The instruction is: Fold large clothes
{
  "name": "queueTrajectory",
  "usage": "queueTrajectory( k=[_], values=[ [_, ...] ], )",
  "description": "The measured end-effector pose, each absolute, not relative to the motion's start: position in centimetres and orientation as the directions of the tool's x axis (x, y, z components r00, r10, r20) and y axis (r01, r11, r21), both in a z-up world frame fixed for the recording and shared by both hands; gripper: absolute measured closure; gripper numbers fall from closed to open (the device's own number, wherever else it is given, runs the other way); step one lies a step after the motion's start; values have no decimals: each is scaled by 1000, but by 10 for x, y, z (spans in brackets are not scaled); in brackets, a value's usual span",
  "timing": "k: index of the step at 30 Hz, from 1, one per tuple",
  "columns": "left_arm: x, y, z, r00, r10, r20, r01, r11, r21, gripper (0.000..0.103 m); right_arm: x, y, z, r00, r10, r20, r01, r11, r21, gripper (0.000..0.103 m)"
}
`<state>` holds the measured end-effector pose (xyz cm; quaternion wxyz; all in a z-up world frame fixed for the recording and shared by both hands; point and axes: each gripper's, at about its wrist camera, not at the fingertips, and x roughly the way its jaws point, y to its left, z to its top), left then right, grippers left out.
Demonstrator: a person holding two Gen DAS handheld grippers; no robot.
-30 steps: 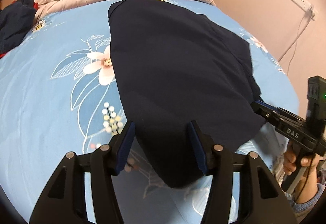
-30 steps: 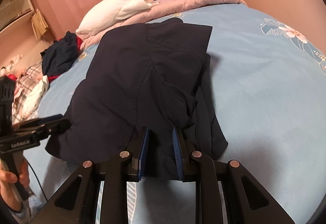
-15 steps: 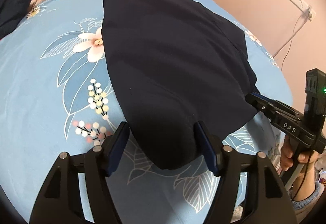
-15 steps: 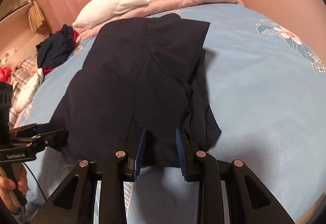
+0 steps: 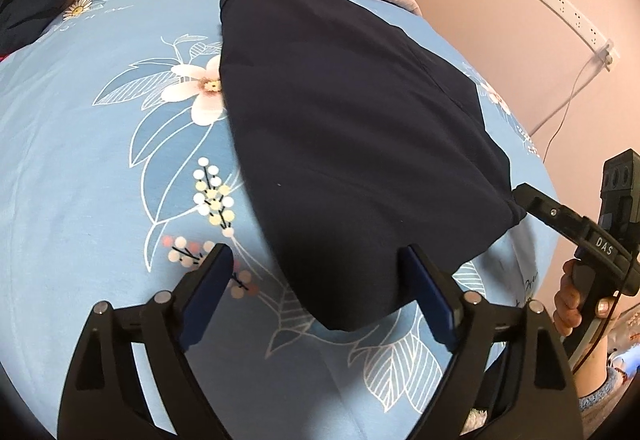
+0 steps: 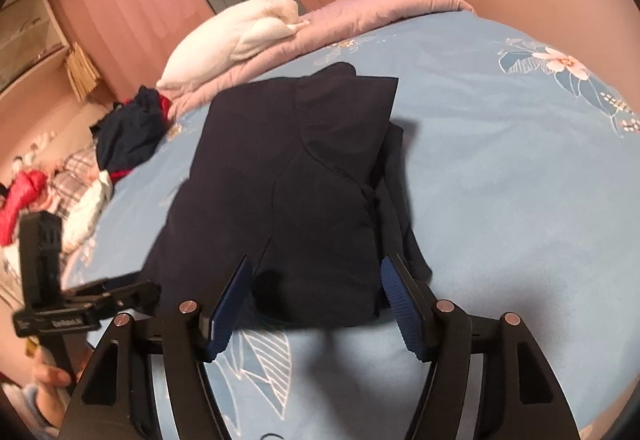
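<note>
A dark navy garment [image 5: 340, 143] lies folded flat on the blue floral bedsheet [image 5: 100, 179]; it also shows in the right wrist view [image 6: 296, 183]. My left gripper [image 5: 316, 260] is open, its jaws either side of the garment's near corner, not holding it. My right gripper [image 6: 316, 276] is open over the garment's near edge, empty. The right gripper also shows at the right of the left wrist view [image 5: 524, 195], at the garment's side. The left gripper shows at the left of the right wrist view [image 6: 152, 286].
A white pillow [image 6: 240, 35] and pink quilt [image 6: 392, 3] lie at the bed's head. A pile of dark, red and plaid clothes [image 6: 120, 131] sits at the far left. A pink wall with a power strip [image 5: 576, 19] and cable borders the bed.
Both grippers have opened wide and let go of the garment, which now lies flat. Both have drawn back slightly from its near edge.
</note>
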<state>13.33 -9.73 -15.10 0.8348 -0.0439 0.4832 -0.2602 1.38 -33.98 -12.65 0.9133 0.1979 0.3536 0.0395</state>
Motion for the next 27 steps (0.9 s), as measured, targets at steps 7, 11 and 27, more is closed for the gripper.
queueTrajectory(
  k=[7,11,27],
  values=[
    [149,-80,-158,355,-539,-763,324,837,-441,7,21,-354,-125,759,259,-597,80,873,481,23],
    [165,-72,-164,333,-575,-747,267,817,-510,3,32,-366,-127,765,324,-557,58,826,561,15],
    [214,-82,-169,319,-605,-730,260,796,-546,1,88,-392,-151,661,430,-615,82,774,628,13]
  ],
)
